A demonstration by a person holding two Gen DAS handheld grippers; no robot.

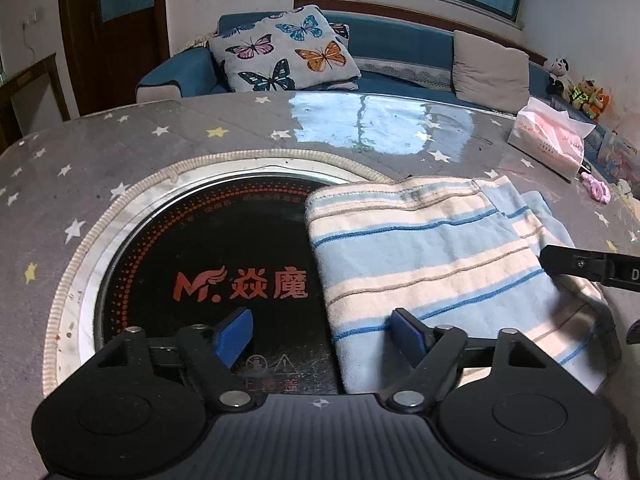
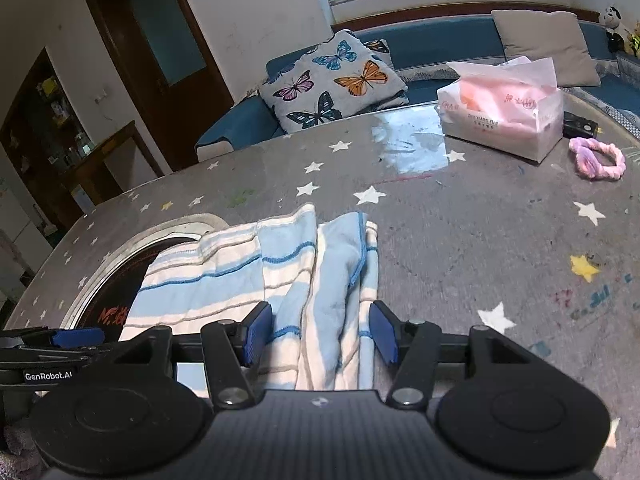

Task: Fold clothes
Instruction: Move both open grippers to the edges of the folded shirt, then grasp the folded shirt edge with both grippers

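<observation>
A folded garment with light blue, cream and tan stripes (image 1: 432, 256) lies on the grey star-patterned table, its left part over the black round cooktop (image 1: 200, 264). My left gripper (image 1: 324, 334) is open, low over the garment's near left edge, holding nothing. In the right wrist view the garment (image 2: 256, 276) lies in folded layers straight ahead. My right gripper (image 2: 320, 334) is open, its blue pads either side of the garment's near right part. The right gripper's black finger (image 1: 588, 266) shows at the left view's right edge.
A pink tissue pack (image 2: 500, 116) and a pink hair band (image 2: 596, 160) lie at the table's (image 2: 480, 240) far right, with a small black object behind the pack. A blue sofa with a butterfly cushion (image 1: 288, 52) stands beyond the table. The cooktop has a metal rim (image 1: 80, 264).
</observation>
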